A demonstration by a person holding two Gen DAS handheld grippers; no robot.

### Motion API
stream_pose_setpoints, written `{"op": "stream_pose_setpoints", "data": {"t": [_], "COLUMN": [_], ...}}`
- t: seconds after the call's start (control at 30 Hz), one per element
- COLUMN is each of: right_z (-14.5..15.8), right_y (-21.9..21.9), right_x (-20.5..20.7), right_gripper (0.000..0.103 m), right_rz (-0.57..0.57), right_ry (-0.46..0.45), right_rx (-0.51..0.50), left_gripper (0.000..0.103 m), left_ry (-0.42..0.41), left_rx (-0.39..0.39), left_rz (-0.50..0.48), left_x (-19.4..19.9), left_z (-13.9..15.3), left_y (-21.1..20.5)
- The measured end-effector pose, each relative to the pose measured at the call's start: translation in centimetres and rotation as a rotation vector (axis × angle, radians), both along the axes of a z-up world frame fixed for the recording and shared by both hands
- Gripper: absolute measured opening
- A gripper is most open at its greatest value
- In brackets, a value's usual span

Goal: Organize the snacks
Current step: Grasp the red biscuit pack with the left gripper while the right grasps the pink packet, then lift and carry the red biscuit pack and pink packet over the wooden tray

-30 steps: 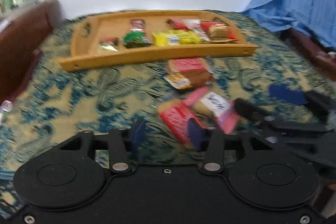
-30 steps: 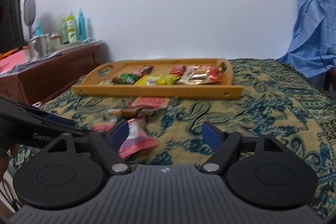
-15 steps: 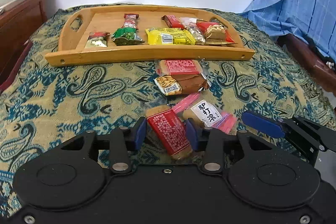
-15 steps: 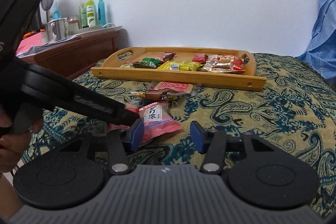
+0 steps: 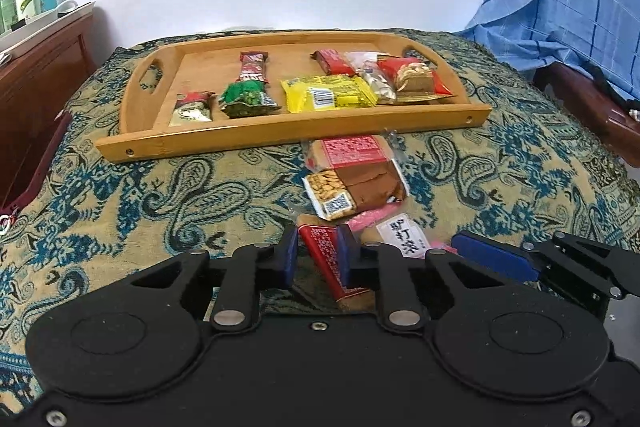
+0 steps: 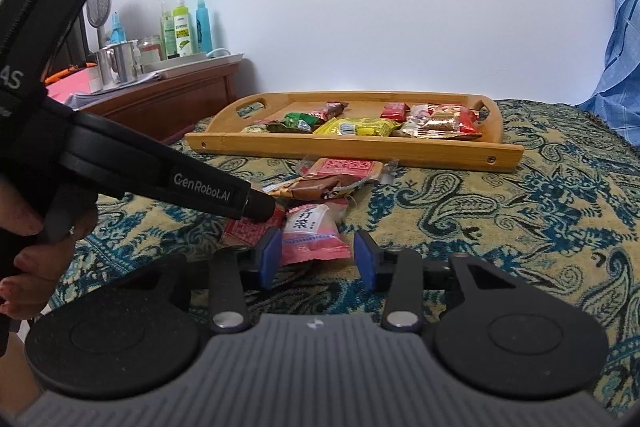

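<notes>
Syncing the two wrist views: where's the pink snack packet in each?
Left wrist: pink snack packet low, right of centre, just right of the left tool, partly hidden behind its finger.
Right wrist: pink snack packet low centre, lying between the right tool's closing jaws.
Shared landmark: wooden tray beyond it.

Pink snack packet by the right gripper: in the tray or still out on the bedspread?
Out. The pink snack packet lies on the bedspread, in front of the wooden tray, between the closing right gripper's pads, not yet pinched.
</notes>
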State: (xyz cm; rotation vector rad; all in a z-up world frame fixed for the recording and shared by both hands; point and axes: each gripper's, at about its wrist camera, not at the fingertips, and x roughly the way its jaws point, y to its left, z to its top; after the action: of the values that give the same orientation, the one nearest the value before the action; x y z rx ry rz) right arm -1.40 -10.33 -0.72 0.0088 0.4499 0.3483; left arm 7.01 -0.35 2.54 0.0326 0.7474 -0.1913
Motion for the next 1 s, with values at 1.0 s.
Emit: {"op": "stream_pose_setpoints", "data": {"t": [1.0], "right_z": [0.1], "right_y": [2.5], "right_x": [1.2], "right_gripper": [0.034], "right_rz": [-0.122], "right_ry": [0.056], "right_rx": [-0.030], "left_gripper": [0.045], "left_ry": [0.032], "left_rx": [-0.065], "left_rz": [0.021], "left_x": [-0.7], "left_z": [-0.8], "left_y": [1.6]}}
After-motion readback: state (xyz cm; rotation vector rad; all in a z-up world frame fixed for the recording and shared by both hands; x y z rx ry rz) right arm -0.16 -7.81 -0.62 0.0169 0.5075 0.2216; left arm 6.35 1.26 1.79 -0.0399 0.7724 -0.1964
